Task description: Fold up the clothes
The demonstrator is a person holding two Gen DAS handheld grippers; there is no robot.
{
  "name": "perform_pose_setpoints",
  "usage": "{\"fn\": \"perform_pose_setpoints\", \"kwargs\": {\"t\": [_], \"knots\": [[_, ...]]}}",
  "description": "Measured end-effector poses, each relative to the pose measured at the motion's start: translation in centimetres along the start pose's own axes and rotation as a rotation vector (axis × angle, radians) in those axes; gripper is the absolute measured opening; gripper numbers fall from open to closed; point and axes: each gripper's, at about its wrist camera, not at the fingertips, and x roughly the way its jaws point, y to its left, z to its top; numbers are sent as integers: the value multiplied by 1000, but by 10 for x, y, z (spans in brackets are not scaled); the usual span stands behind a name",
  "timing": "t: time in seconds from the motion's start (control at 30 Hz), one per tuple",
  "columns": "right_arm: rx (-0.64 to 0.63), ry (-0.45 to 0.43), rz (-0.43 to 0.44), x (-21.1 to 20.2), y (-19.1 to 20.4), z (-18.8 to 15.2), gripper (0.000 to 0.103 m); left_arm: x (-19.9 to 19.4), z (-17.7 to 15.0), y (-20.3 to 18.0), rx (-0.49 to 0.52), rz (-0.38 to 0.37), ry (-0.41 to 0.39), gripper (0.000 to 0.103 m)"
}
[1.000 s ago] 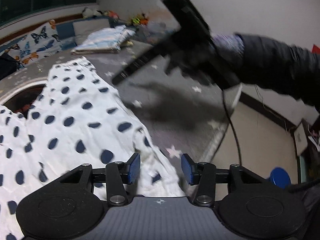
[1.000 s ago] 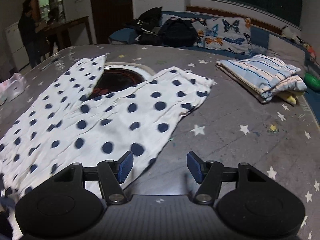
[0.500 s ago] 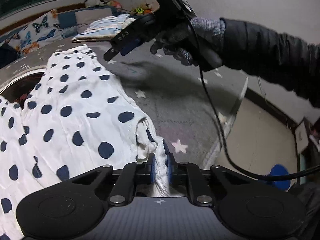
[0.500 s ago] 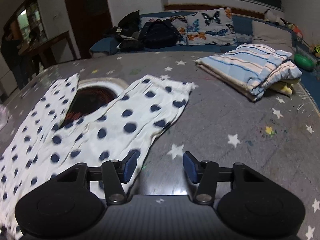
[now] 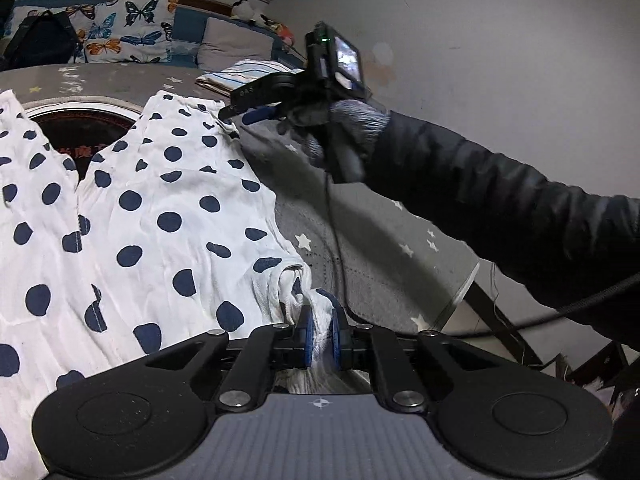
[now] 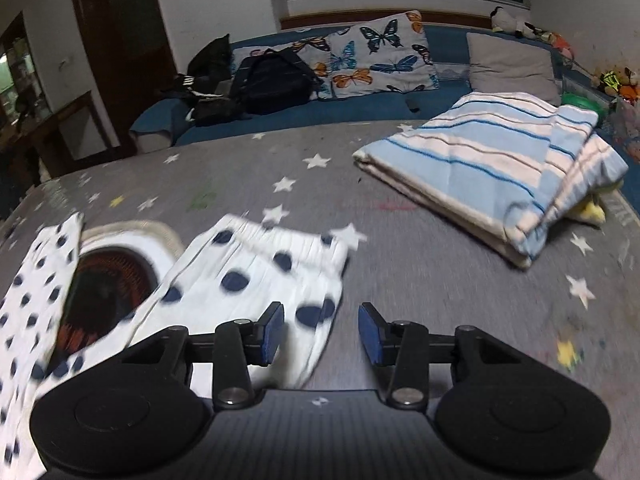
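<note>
A white garment with dark blue dots [image 5: 160, 216] lies spread on the grey star-print table. My left gripper [image 5: 320, 336] is shut on its near right corner, with bunched cloth between the blue pads. My right gripper [image 6: 320, 332] is open and empty, hovering just over the garment's far corner [image 6: 280, 268]. In the left wrist view the right gripper [image 5: 248, 114] shows at that far corner, held by a gloved hand.
A folded blue-striped blanket [image 6: 492, 176] lies at the table's back right. A round dark opening [image 6: 104, 284] in the table shows under the garment. A sofa with a butterfly pillow [image 6: 372, 60] and black bags [image 6: 272, 80] stands behind. The table edge [image 5: 468, 276] is close on the right.
My left gripper closed on the garment's near corner. My right gripper moved forward and down to the garment's far corner and stayed open.
</note>
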Motion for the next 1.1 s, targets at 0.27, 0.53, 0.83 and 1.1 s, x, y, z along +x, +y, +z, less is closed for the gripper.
{"fn": "perform_pose_setpoints", "kwargs": {"t": [0.27,0.53,0.83,1.1], "knots": [[-37,1,-71,31,8,15,34,-8,2,9,-36,-9,-29,10],[-24,-10,-103,28,13,27,7,-18,-4,15,-63,-3,-55,10],[-63,-55,-118,-7,52,62,6,-64,-22,26,-147,-4,-160,9],[-135,-107,-74,-25,136,97,6,-113,-49,40,-249,15,-290,8]]}}
